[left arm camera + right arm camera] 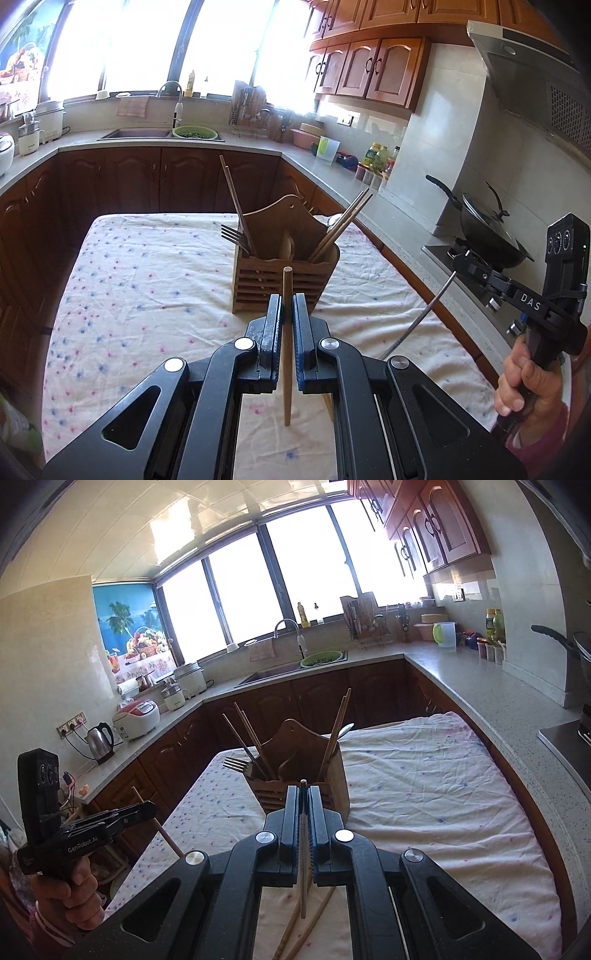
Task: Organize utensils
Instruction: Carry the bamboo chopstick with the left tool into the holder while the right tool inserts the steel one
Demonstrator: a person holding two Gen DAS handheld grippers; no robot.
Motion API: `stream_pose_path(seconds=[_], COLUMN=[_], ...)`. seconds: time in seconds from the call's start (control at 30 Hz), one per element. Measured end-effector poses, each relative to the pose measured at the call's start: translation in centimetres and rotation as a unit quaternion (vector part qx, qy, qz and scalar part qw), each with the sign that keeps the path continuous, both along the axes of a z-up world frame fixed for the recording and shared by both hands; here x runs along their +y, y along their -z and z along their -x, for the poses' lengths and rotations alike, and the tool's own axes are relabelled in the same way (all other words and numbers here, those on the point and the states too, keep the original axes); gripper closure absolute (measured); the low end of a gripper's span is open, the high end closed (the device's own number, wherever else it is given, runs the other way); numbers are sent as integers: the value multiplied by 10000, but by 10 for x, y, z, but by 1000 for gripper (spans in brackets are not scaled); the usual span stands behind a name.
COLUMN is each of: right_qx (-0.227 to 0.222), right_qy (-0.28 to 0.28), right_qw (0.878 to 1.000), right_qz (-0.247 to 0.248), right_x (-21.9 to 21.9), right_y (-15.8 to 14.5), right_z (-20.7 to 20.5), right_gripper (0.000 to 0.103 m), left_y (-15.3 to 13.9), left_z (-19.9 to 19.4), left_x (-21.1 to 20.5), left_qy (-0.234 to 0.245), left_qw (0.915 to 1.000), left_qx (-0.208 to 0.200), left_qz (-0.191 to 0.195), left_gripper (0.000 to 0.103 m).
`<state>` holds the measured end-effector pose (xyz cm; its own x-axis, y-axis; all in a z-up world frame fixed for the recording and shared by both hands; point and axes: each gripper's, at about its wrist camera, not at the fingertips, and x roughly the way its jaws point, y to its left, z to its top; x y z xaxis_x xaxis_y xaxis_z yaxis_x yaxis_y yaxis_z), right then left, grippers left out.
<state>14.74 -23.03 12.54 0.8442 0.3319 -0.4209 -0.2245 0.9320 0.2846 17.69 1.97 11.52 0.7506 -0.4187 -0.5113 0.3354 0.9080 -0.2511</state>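
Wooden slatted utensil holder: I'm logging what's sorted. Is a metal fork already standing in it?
Yes, a metal fork stands tines-up in the left compartment of the wooden slatted utensil holder.

Strong daylight pours through the windows [229,48], which are blown out to plain white in both views, with no detail behind the glass. The glare washes over the upper cabinets [369,70] nearest the panes and leaves bright patches on the ceiling [207,535]. The lower cabinets [122,181] sit in deep shade. The floral tablecloth [147,288] is evenly lit, with soft shadows. Fisheye bending curves the countertop [491,701], and the corners darken to black.
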Motion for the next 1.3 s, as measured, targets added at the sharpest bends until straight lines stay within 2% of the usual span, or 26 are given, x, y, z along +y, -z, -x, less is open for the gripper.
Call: stream_pose_path(seconds=[0.4, 0.73, 0.97, 1.13, 1.3], right_qx=[-202, -834, -1130, -1171, -1126], right_qy=[30, 148, 282, 409, 562], right_qw=[9997, 9962, 9929, 9919, 9916], right_qz=[-140, -204, -253, -263, -291], right_x=[0, 5, 7, 6, 5], right_y=[-18, -59, -81, -83, -71], right_z=[-21, -48, -70, -90, -112], right_gripper=[99, 99, 99, 99, 99], left_y=[-27, -73, -98, -101, -90], left_z=[-20, -48, -72, -97, -121], left_x=[1, 5, 9, 8, 8], left_qy=[-182, -423, -688, -941, -1153], left_qw=[9992, 9945, 9881, 9842, 9810], left_qx=[-327, -936, -1339, -1454, -1474], left_qz=[103, 177, 310, 364, 504], left_gripper=[98, 98, 98, 98, 98])
